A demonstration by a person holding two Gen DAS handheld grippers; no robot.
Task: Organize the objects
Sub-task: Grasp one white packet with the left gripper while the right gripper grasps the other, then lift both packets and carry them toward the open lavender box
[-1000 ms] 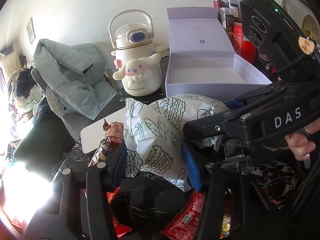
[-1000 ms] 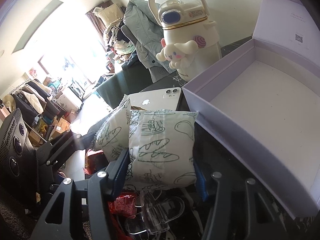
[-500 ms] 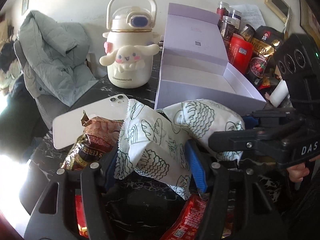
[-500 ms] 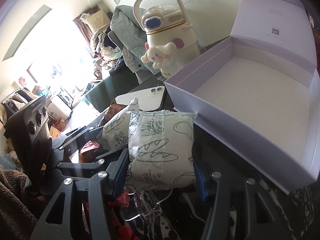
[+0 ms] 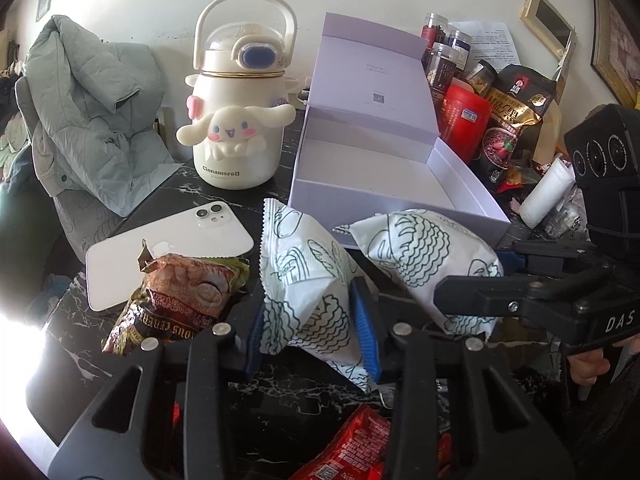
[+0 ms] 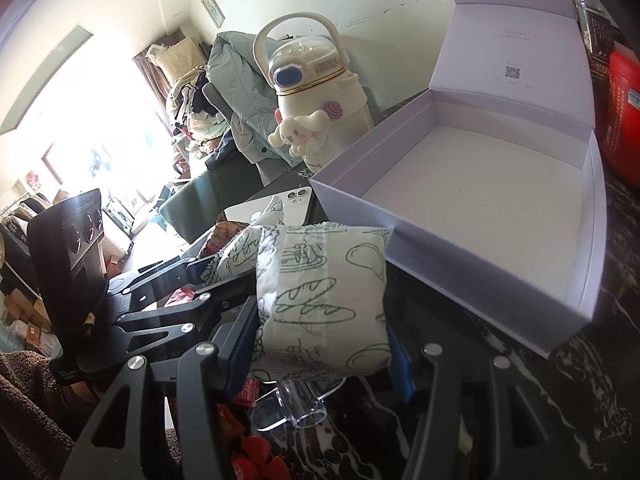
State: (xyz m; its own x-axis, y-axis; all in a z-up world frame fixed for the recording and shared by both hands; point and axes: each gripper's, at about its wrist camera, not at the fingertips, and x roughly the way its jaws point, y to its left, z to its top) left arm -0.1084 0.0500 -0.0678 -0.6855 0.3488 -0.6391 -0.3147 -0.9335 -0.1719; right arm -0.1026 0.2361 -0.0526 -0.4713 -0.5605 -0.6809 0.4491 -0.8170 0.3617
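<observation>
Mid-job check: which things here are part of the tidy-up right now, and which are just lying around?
In play: left gripper, jaws closing on one bread-print packet; right gripper gripping the other; open lilac box.

Lying about: Cinnamoroll jug, white phone, brown snack bag, red canister.

two white snack packets printed with green bread drawings sit just in front of the open lilac box [image 6: 472, 184], whose lid stands upright. one packet [image 5: 304, 288] is pinched upright; the other packet [image 6: 324, 300] is puffy, held beside it.
</observation>
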